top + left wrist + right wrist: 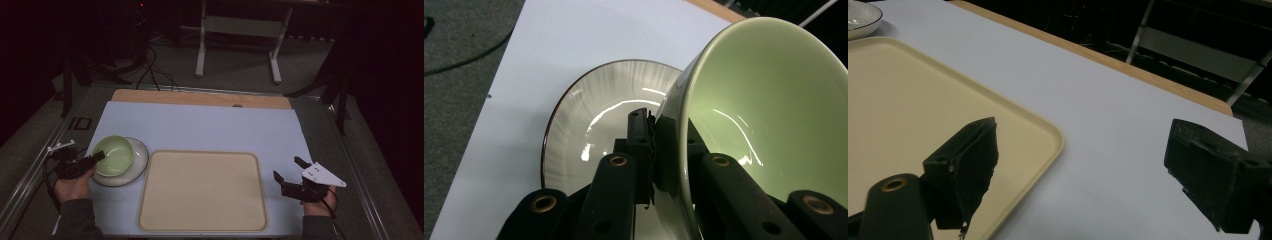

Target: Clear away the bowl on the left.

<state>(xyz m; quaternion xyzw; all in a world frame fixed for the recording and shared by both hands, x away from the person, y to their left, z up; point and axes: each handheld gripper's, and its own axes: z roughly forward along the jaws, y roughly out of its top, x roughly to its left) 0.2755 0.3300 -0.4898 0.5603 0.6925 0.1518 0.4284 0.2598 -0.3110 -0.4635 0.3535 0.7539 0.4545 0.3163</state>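
At lower left, the left gripper (95,159) pinches the green bowl (114,155) by its rim — tilted over the plate (139,165), apparently lifting. The right gripper (288,175) waits spread beside the empty tray (202,190).

The pale green bowl (764,115) and the ribbed white plate (594,120) under it are looking like glazed ceramic, glossy and catching bright highlights. The beige tray (908,100) is showing a smooth, matt, plastic-like face, lying on a matt pale sheet (1108,115) over the counter's wooden edge (1148,75). The left tool (655,150) is showing matt black jaws with brass-coloured rivets.
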